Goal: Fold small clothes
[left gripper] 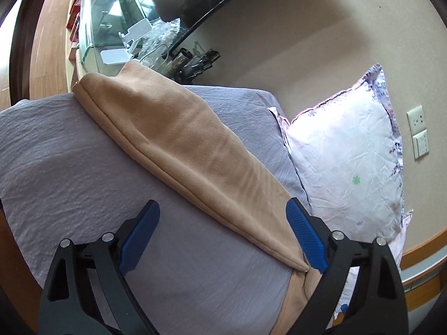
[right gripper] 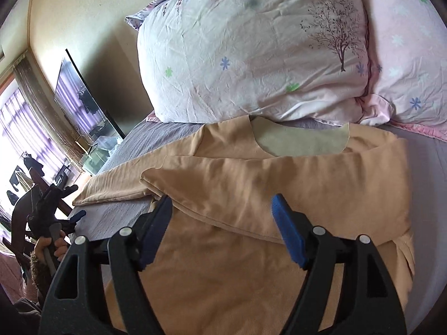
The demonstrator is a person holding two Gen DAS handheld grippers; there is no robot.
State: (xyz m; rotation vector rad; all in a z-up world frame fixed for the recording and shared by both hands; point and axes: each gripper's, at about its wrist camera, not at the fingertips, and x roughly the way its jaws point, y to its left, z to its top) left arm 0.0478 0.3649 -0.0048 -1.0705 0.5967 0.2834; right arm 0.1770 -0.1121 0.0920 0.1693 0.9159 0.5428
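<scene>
Shirt (right gripper: 251, 195) lies on the grey sheet (left gripper: 69, 153), unlabelled, under the wide left claw (left gripper: 223, 234) and wide right claw (right gripper: 223, 223).

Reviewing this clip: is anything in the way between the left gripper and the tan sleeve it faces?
Nothing visible. The left gripper has open jaws directly over the tan sleeve, which lies stretched on the grey sheet; the pillow sits off to the side.

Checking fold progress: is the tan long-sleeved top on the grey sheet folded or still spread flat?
Partly folded. On the tan long-sleeved top, one sleeve lies across the chest, while the other sleeve stretches out over the grey sheet.
</scene>
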